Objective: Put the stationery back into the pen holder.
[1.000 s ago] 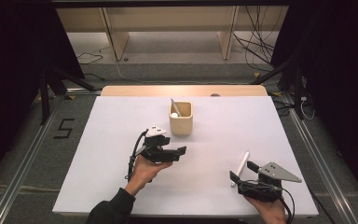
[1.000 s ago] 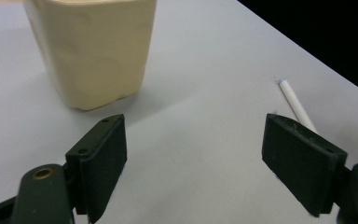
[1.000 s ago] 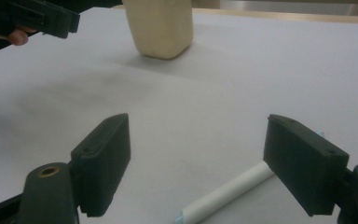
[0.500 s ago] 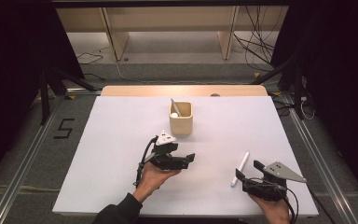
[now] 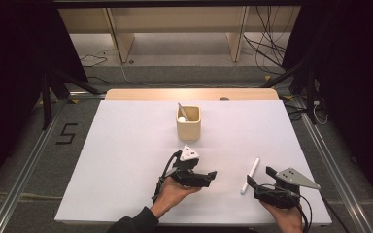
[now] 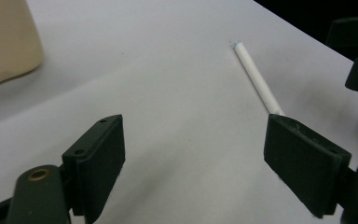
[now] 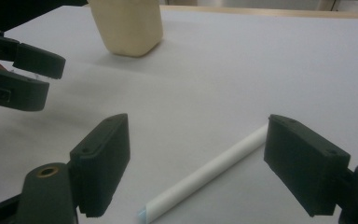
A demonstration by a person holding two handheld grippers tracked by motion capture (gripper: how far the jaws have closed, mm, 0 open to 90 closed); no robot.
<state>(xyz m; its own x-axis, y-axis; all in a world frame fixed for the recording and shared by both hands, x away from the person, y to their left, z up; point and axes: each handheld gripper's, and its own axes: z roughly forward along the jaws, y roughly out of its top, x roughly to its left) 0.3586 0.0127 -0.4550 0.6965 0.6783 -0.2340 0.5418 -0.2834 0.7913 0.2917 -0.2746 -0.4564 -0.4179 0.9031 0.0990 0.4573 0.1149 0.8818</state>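
Both your claws are wide open and hold nothing; the white pen lies flat on the bench between them.

Your right claw (image 5: pixel 258 177) sits low at the pen's (image 5: pixel 250 174) near end, jaws spread to either side of it, not touching. Your left claw (image 5: pixel 211 175) points toward the pen from the middle of the bench (image 5: pixel 107 160). Farther back stands the beige cup (image 5: pixel 189 123), upright, with a grey stick and a small white ball inside.

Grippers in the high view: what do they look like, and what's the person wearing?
Both are black two-jaw tools. The left gripper and right gripper each carry a grey three-cornered plate and trail a black cable. A dark sleeve covers the left forearm.
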